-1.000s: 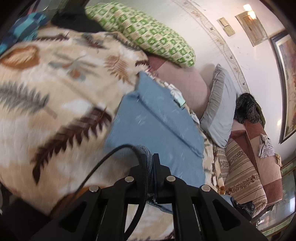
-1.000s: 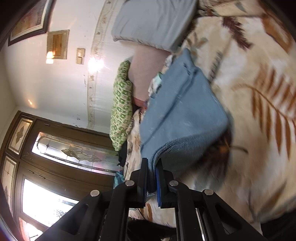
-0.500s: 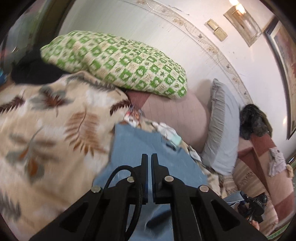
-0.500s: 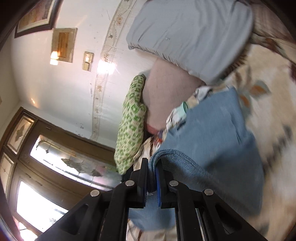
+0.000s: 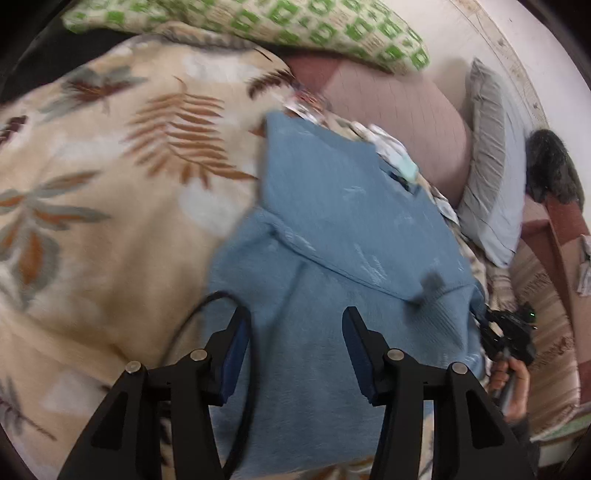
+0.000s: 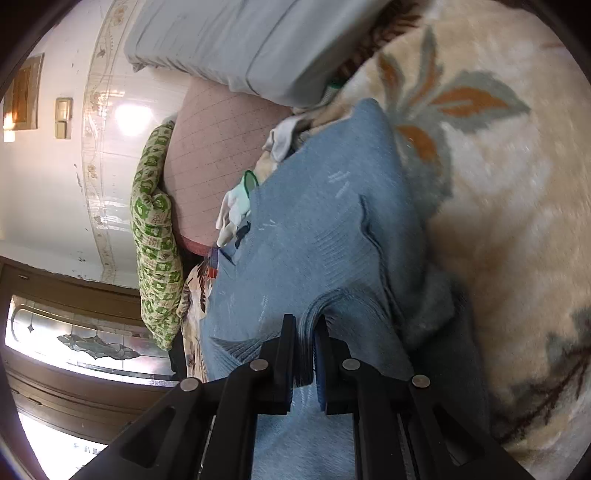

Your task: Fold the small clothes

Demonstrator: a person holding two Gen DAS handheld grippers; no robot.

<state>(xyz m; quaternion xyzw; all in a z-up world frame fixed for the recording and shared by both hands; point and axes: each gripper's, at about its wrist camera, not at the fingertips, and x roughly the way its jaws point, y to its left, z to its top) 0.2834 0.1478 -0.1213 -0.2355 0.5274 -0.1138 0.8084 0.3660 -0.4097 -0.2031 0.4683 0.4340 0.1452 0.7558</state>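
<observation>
A beige blanket point(image 5: 110, 206) printed with brown and grey leaves covers the bed. At its head lie 3 pillows: a green-and-cream patterned pillow point(image 5: 280, 26), a pink pillow point(image 5: 402, 114) just beside it, and a grey pillow point(image 5: 495, 177) next along. A dark furry item point(image 5: 550, 166) sits beyond the grey pillow. In the right wrist view, a wooden door with patterned glass point(image 6: 77, 343) stands by the white wall point(image 6: 40, 206).

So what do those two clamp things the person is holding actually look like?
Both are matte black plastic. The left gripper and right gripper each have two angular fingers with cut-out slots, round silver bolt heads at the joints, and dark blue pads on the inner faces. A thin black cable loops beside the left one.
</observation>
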